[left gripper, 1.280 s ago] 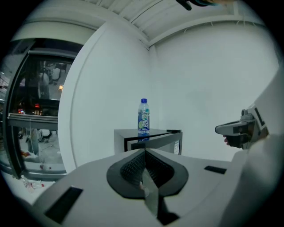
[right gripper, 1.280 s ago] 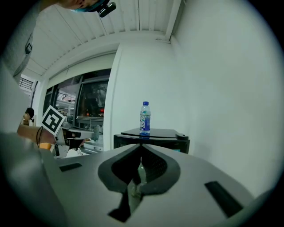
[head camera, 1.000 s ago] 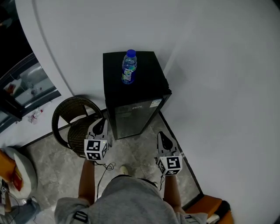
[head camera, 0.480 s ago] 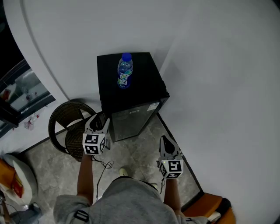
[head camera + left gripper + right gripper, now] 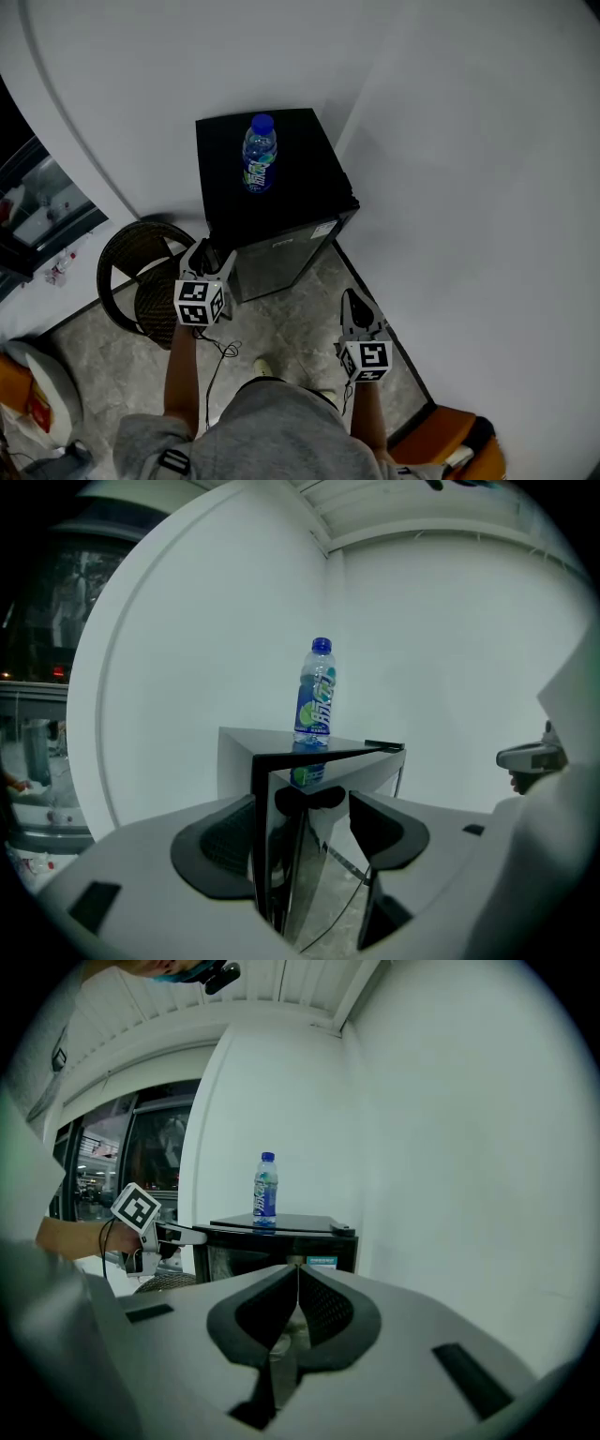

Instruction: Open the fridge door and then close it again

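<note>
Since a second ago we have brought the left gripper point(image 5: 210, 260) forward to the front left corner of the fridge point(image 5: 281, 178). Its jaws have just been opening and now stand wide apart. Through the left gripper view, the upright edge of the fridge door point(image 5: 314, 855) stands between the jaws, close against the left-hand jaw. We cannot tell whether that jaw touches the edge. Nothing is clamped.

By comparison the right gripper point(image 5: 353, 305) has barely shifted. It hangs lower and to the right, well apart from the fridge, its jaws closed together with nothing between them.

We see a small black fridge standing on the floor in a corner, its door shut, with a blue-capped bottle point(image 5: 257, 153) upright on its top. A white wall point(image 5: 469, 187) runs just beside its right side. A round wicker chair point(image 5: 150, 305) stands just beside its left side, near the left gripper. Bare tiled floor point(image 5: 291, 323) lies open between the fridge front and our feet.
</note>
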Demonstrator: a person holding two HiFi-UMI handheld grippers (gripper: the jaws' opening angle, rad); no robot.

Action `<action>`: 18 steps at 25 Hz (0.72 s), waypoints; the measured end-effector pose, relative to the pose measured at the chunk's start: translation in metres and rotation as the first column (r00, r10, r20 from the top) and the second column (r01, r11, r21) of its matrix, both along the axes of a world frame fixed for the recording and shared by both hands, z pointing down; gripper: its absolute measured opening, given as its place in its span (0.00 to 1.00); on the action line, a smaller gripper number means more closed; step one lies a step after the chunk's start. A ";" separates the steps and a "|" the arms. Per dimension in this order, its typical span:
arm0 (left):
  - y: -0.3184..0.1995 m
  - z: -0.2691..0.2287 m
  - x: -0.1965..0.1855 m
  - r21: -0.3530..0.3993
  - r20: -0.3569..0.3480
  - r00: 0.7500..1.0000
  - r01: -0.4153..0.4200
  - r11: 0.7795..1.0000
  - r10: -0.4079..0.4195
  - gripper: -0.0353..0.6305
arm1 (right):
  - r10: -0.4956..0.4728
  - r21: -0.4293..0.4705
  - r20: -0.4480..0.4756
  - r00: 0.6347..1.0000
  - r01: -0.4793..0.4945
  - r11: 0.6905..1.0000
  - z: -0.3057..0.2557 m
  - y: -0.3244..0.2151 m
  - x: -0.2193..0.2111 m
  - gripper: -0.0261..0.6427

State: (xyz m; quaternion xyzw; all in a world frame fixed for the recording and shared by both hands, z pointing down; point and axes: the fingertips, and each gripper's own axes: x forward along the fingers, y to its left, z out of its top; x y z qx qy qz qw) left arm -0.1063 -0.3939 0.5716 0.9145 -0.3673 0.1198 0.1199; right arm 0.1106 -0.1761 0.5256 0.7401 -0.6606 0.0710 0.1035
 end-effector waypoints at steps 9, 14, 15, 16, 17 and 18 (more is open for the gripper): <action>-0.004 0.002 0.007 0.001 0.017 0.999 -0.033 0.999 0.033 0.51 | 0.005 0.007 0.017 1.000 -0.006 1.000 0.002 -0.002 0.003 0.08; -0.003 0.002 0.013 0.012 0.017 0.998 -0.055 0.998 0.055 0.51 | 0.010 0.007 0.013 1.000 -0.011 1.000 0.003 -0.002 0.004 0.08; -0.003 0.002 0.013 0.015 0.021 0.998 -0.056 0.998 0.056 0.51 | 0.013 0.006 0.012 1.000 -0.013 1.000 0.004 -0.001 0.004 0.08; -0.003 0.002 0.014 0.018 0.026 0.998 -0.055 0.998 0.055 0.51 | 0.015 0.005 0.010 1.000 -0.015 1.000 0.004 0.000 0.005 0.08; -0.004 0.003 0.014 0.021 0.031 0.998 -0.053 0.998 0.052 0.51 | 0.017 0.003 0.008 1.000 -0.017 1.000 0.005 0.001 0.005 0.08; -0.004 0.003 0.013 0.022 0.033 0.998 -0.050 0.999 0.049 0.51 | 0.020 0.002 0.008 1.000 -0.020 1.000 0.005 0.002 0.005 0.08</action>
